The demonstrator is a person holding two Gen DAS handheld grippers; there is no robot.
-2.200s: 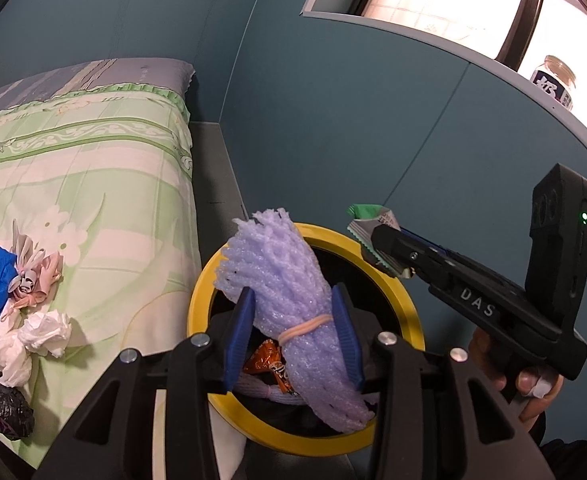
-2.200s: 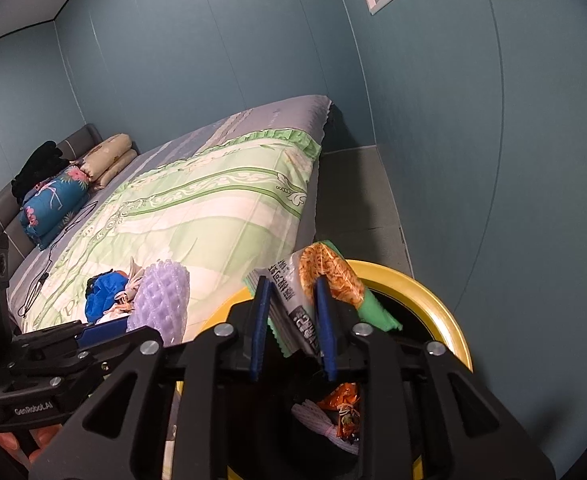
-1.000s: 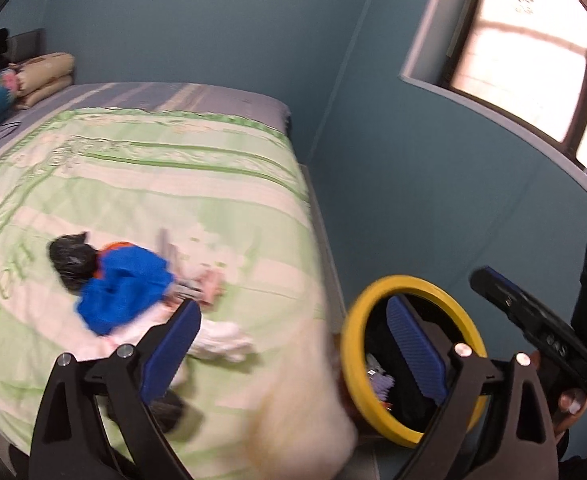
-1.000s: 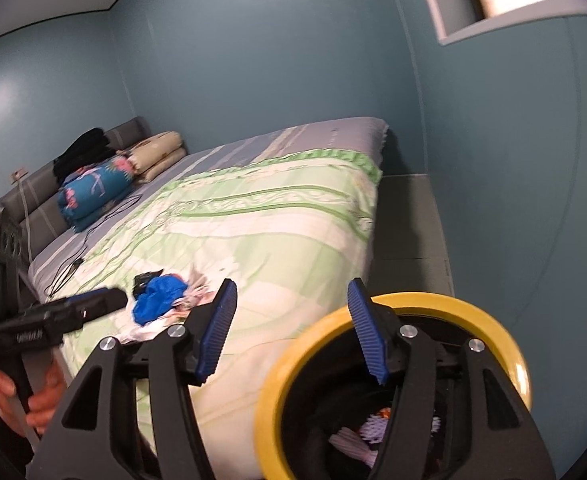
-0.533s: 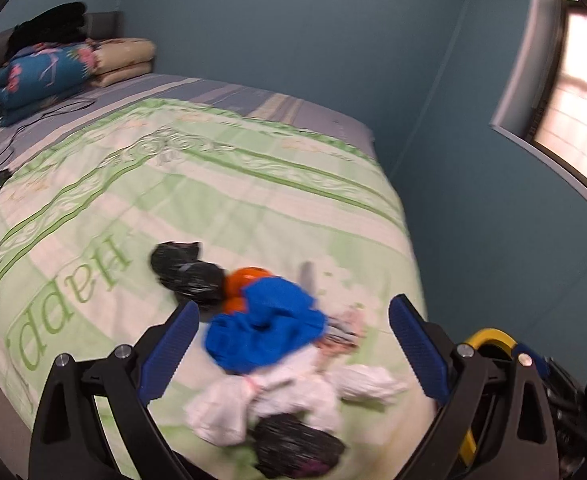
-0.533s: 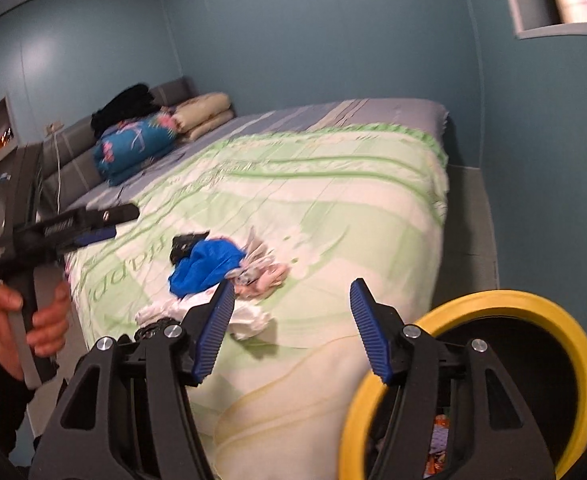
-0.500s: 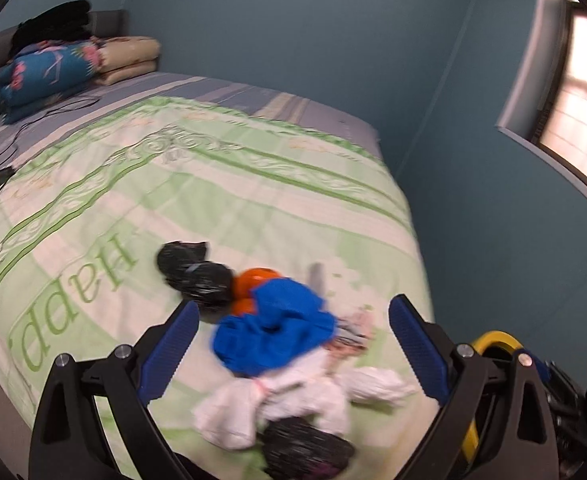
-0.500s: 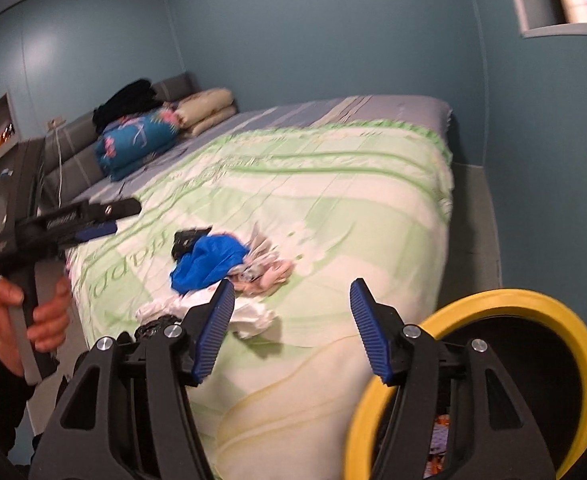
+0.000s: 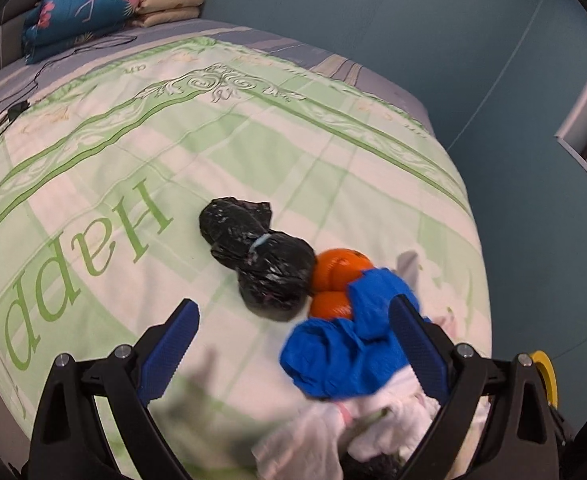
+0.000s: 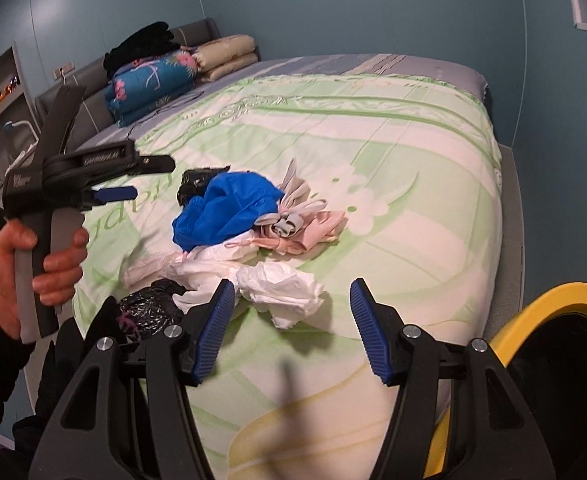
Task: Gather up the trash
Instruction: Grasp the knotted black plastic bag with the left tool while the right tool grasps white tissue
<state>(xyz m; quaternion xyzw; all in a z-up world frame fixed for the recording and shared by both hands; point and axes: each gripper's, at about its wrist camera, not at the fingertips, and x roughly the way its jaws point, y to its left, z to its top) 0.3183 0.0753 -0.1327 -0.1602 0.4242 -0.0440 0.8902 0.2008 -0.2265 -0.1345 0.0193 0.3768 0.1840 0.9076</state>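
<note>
A pile of trash lies on the green-and-white bedspread (image 9: 253, 128). It holds a tied black bag (image 9: 253, 256), an orange item (image 9: 337, 276), a blue plastic bag (image 9: 345, 348) and white bags (image 9: 377, 416). My left gripper (image 9: 293, 340) hangs open above the pile's left side, its right pad over the blue bag. In the right wrist view the blue bag (image 10: 225, 208), pink and grey scraps (image 10: 301, 228), a crumpled white bag (image 10: 281, 288) and a second black bag (image 10: 149, 308) show. My right gripper (image 10: 291, 332) is open and empty just short of the white bag. The left gripper (image 10: 145, 178) shows there, held in a hand.
The yellow-rimmed bin (image 10: 553, 312) stands at the bed's near right corner; its rim (image 9: 545, 376) also shows in the left wrist view. Folded quilts and pillows (image 10: 165, 76) are stacked at the headboard. A black cable (image 9: 9, 112) lies on the far left. A blue wall runs along the right.
Both grippers let go of the purple foam net and the snack packet over the bin, opened, then swung left and down over the trash pile on the bed.
</note>
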